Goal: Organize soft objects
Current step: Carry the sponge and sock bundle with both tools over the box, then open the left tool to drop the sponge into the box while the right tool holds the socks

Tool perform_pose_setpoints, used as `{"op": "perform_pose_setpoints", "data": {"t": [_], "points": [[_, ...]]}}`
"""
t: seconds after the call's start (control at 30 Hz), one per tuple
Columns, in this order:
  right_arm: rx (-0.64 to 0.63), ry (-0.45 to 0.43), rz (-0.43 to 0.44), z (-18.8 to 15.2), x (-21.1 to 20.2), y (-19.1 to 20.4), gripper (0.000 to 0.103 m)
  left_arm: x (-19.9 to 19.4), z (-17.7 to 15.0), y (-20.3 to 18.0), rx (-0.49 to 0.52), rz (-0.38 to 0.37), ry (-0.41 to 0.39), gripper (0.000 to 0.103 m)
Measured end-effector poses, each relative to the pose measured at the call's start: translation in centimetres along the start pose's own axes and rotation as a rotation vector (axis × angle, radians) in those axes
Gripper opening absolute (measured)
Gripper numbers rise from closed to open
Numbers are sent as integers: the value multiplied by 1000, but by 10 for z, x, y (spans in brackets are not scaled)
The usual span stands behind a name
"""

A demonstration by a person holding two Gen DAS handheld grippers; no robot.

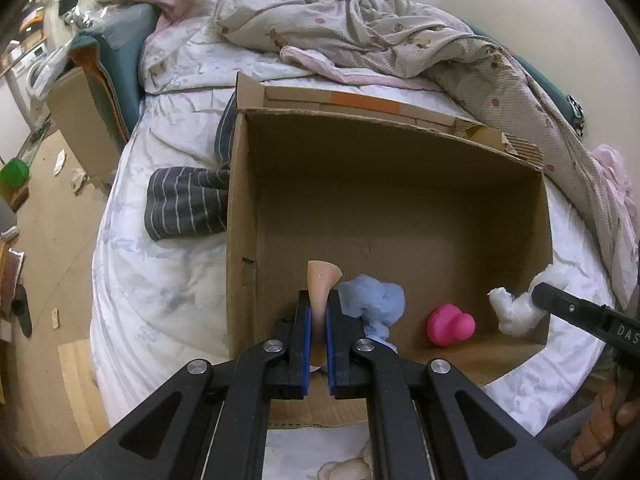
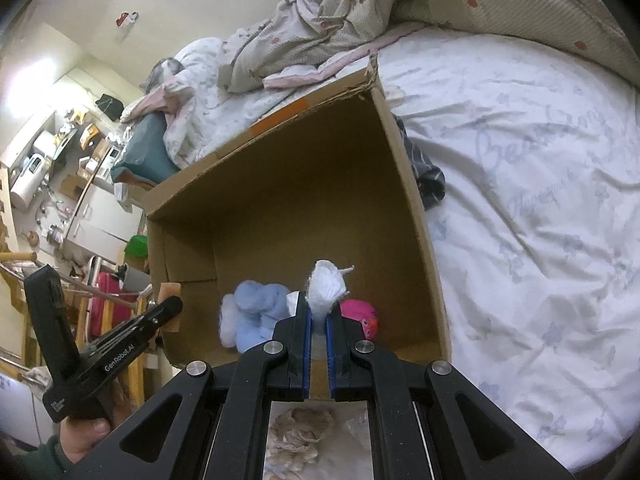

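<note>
An open cardboard box (image 1: 400,184) lies on the bed. A light blue plush (image 1: 372,300) and a pink rubbery toy (image 1: 450,326) sit on its floor near the front. My left gripper (image 1: 319,300) is shut on a peach soft piece (image 1: 323,276), held over the box's front left. My right gripper (image 2: 319,304) is shut on a white plush (image 2: 326,284) above the box (image 2: 288,184), near the pink toy (image 2: 360,316) and the blue plush (image 2: 256,308). The white plush (image 1: 516,312) hangs at the box's right corner. The left gripper (image 2: 172,304) shows at the box's left wall.
A grey striped cloth (image 1: 188,204) lies on the white sheet left of the box. A rumpled quilt (image 1: 380,32) is heaped behind it. A beige plush (image 2: 300,428) lies below the grippers. The floor and shelves (image 2: 60,160) are beyond the bed's left edge.
</note>
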State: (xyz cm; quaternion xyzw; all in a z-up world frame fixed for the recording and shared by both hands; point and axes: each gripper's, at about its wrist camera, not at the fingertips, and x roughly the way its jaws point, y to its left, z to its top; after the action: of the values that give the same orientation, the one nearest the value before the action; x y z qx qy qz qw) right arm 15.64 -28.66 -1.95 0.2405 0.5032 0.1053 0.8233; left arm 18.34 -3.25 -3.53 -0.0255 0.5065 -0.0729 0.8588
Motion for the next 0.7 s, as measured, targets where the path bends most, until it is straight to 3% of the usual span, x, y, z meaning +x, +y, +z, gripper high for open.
{"op": "perform_pose_setpoints", "data": {"t": [0.23,0.7], "points": [[-18,36,-13,-4,12,5,8,-3,-3,-5,25,11,-19,6],[-30,59,-36,-5,20,10,8,-1,-2,5,-26,35,-17,8]]}}
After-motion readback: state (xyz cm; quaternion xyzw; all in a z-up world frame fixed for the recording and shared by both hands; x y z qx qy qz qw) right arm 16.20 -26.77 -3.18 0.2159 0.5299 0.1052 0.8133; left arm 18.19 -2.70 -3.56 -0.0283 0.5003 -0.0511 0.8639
